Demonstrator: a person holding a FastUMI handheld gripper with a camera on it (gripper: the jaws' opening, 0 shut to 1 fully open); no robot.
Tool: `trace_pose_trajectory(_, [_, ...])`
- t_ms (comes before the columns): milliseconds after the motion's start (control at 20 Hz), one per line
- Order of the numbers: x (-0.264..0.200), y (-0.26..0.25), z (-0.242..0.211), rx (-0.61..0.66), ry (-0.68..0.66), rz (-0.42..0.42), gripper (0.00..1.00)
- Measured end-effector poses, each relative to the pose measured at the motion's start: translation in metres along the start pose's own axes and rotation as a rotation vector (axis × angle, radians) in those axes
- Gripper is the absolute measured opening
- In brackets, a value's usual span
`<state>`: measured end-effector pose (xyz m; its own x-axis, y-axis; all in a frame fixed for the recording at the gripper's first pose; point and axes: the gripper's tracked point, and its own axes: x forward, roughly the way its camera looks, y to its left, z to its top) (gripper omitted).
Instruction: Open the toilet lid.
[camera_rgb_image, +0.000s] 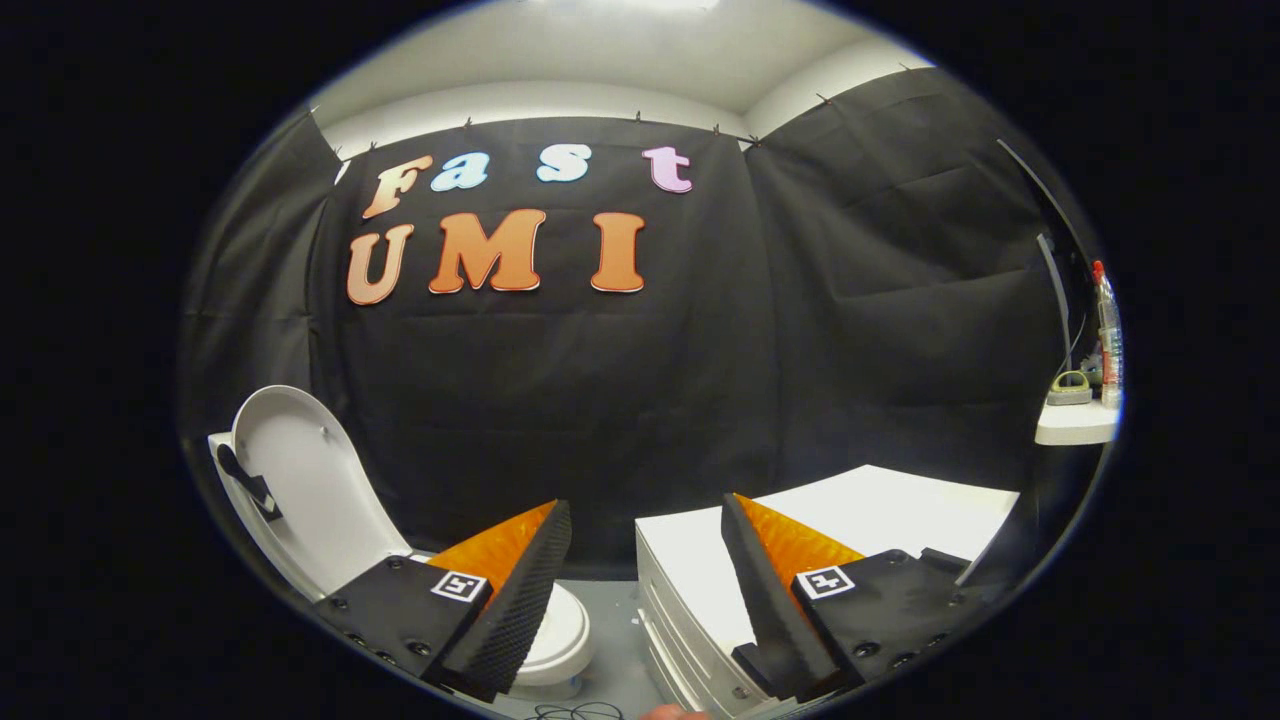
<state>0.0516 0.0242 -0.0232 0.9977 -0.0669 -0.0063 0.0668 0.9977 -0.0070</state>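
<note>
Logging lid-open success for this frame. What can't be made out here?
- Toilet bowl, gripper view: mostly hidden behind one finger of the open tongs.
- Lid stands raised; its hinge is covered by the same finger.
- Bottle on the shelf: too small and warped to identify.

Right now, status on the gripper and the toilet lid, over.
Gripper open, holding nothing. Toilet lid already raised upright, off beside one finger. White drawer cabinet by the other finger; nothing between the fingers.

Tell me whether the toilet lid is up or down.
Up. The toilet lid stands raised, its underside showing, above the bowl. The hand-held gripper is open, fingers apart, holding nothing.
</note>
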Motion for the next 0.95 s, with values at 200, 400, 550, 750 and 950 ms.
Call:
trace_pose_trajectory(200, [-0.0068, 0.0001, 0.0138, 0.008, -0.044, -0.004, 0.97])
trace_pose_trajectory(400, [-0.0066, -0.0023, 0.0124, 0.018, -0.034, -0.01, 0.97])
trace_pose_trajectory(550, [-0.0077, -0.0036, 0.0143, 0.022, -0.036, -0.013, 0.97])
trace_pose_trajectory(750, [-0.007, -0.0062, 0.0124, 0.022, -0.027, -0.022, 0.97])
trace_pose_trajectory(950, [-0.0088, -0.0035, 0.013, 0.019, -0.026, -0.019, 0.97])
